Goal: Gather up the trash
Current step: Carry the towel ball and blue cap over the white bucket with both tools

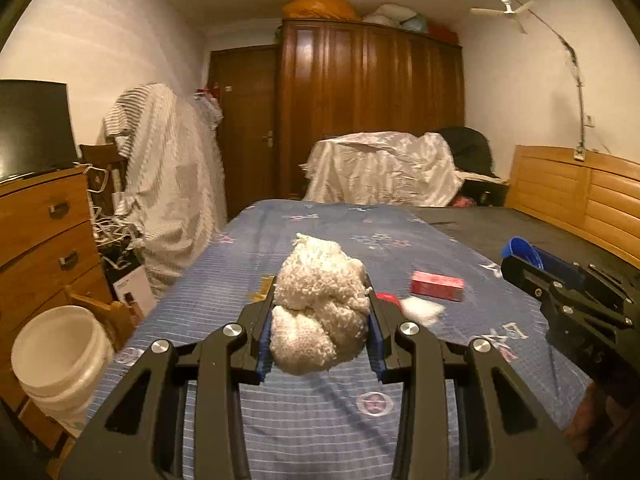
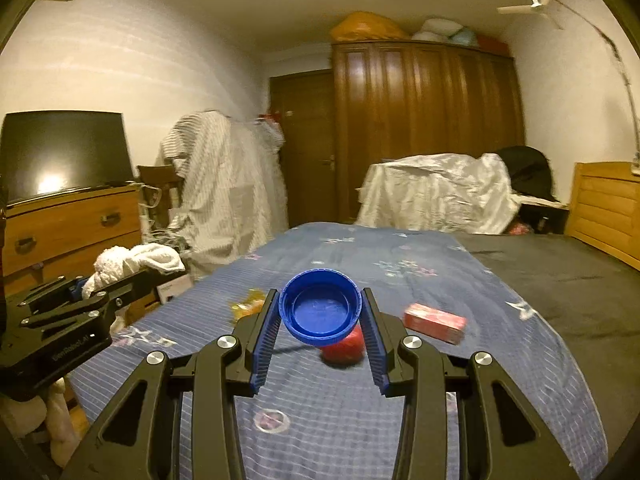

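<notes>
Bedroom clutter frames the scene. At far left a wooden dresser carries a dark television, and a white plastic bucket stands on the floor near its foot, beside the bed's left edge. Past the dresser a striped sheet drapes over a tall heap, with a brown door and a wide wooden wardrobe against the far wall; bags and pillows sit on the wardrobe's top. A white cloth covers something at the bed's far end, and a ceiling fan hangs at upper right.

The bed wears a blue checked cover with star prints; its right part is dark grey, bordered by a wooden headboard.

The left claw is closed around a fluffy white wad, raised above the cover. Lying on the cover just right of it are a crumpled white paper, a red lump and, farther right, a red carton. A yellow wrapper lies on the cover too, left of the right claw.

The right claw pinches a blue bottle cap by its rim, open side facing the camera, held above the red lump.
</notes>
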Available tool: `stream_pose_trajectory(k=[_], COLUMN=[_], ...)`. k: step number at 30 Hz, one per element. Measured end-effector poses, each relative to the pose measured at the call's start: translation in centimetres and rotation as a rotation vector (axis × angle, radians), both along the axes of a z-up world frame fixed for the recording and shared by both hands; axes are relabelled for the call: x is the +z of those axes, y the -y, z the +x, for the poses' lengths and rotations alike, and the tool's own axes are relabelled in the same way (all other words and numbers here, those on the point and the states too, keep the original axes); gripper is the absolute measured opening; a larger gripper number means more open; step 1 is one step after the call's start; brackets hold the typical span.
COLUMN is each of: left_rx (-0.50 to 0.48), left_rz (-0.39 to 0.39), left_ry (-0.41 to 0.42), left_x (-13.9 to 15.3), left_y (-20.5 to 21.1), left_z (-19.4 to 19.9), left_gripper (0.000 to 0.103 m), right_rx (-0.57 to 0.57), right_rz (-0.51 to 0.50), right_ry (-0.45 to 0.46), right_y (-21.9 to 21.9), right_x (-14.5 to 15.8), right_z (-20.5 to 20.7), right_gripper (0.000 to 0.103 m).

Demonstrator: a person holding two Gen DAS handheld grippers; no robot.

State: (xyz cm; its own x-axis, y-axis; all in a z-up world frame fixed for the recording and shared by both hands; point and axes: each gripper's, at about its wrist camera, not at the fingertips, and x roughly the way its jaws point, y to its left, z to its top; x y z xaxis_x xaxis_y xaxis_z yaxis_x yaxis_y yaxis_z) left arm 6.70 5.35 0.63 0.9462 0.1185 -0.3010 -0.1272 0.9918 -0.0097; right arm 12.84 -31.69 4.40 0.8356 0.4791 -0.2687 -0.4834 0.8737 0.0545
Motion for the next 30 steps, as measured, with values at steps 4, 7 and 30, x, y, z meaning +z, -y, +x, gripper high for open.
stream_pose_trajectory(k=[4,7,30], left_rx=[0.065,0.118,0.487], left_rz=[-0.004,-0.006,-0.062], left_ry=[-0.011,-0.017,-0.069], left_x=[0.8,1.5,3.3], left_y=[-3.3,-6.4,-27.3], left_z=[-0.1,-0.3,-6.5], left_gripper=[0.035,0.035,0.035], right_rx=[0.070,0.134,0.508], right_rz=[-0.001,0.001,-0.085], right_ry=[-0.016,-0.025,-0.075], right_y=[-4.5,-8.4,-38.9], right_x=[1.0,2.0,6.8], right_z=[1.2,1.7,2.1], right_gripper=[0.041,0.041,0.041])
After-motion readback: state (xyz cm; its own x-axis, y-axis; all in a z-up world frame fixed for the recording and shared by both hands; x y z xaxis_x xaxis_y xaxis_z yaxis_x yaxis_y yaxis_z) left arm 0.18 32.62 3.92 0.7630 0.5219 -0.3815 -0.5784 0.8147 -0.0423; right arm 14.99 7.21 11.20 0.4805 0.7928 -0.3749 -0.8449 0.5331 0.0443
